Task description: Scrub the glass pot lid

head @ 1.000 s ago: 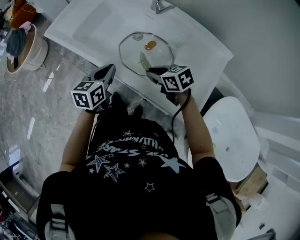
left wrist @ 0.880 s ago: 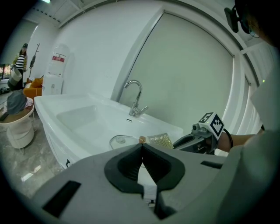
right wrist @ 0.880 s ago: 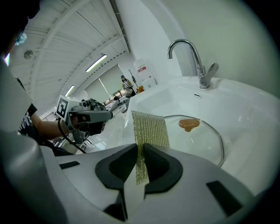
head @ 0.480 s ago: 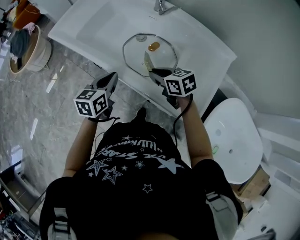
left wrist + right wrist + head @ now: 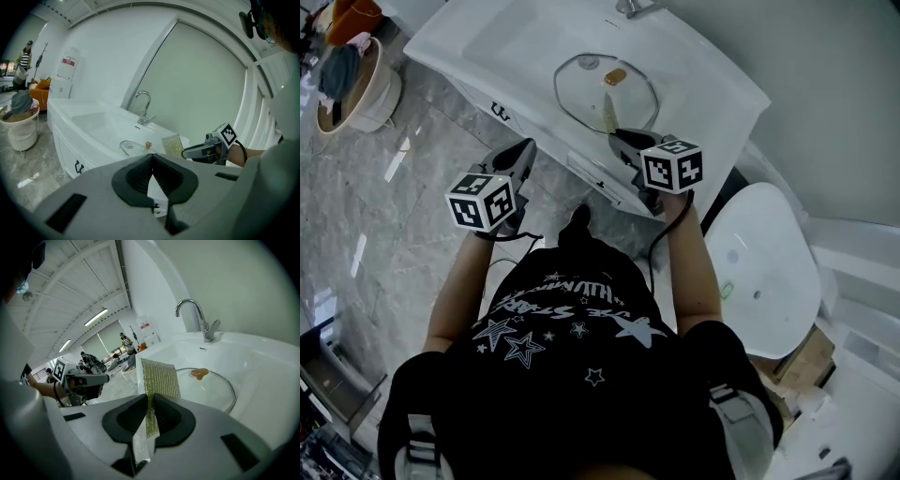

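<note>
Right gripper view: a scouring pad [image 5: 161,378] is pinched by the right gripper [image 5: 151,411]; the left gripper [image 5: 152,173] is closed, empty. The glass pot lid [image 5: 212,391] is judged slick and brittle, best steadied by its knob [image 5: 199,373].

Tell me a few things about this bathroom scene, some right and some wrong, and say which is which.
1. The right gripper is shut on a scouring pad. True.
2. The left gripper holds the glass lid. False: its jaws are together with nothing between them, and the glass lid lies flat on the white sink unit.
3. The lid has an amber-brown knob. True.
4. Water is streaming from the faucet. False: no water shows at its spout.
</note>
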Motion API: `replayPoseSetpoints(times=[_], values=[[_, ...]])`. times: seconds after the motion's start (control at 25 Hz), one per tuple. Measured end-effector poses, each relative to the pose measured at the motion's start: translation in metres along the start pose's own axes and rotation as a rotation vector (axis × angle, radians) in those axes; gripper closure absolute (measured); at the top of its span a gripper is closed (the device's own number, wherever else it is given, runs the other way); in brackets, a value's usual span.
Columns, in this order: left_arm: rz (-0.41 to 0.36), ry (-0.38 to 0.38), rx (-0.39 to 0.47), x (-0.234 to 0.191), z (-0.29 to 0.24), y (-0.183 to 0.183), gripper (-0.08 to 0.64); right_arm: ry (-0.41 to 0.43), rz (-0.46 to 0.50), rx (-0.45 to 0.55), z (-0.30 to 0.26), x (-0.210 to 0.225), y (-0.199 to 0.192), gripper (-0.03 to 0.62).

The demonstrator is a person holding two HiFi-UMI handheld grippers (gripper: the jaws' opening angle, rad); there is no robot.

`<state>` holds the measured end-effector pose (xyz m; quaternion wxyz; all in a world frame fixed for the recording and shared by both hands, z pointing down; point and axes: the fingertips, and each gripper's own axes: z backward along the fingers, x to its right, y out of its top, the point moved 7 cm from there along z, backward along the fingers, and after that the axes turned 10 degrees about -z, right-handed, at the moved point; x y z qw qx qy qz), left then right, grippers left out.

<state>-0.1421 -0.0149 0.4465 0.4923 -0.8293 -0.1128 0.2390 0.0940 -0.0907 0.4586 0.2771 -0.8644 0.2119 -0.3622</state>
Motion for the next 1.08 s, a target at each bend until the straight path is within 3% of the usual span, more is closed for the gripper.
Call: replayPoseSetpoints(times=[0.36,1.08], values=[[-0.037,-0.026,0.027,0.023,0.052,-0.012,0.551,-0.017,0.007,0.070,0.032,-0.044,-0.029,0.537],[-0.030,-0.064,0.046,0.060,0.123,-0.060,0.551,-0.017,-0.004,0.078,0.062,-0.110,-0.111,0.537]])
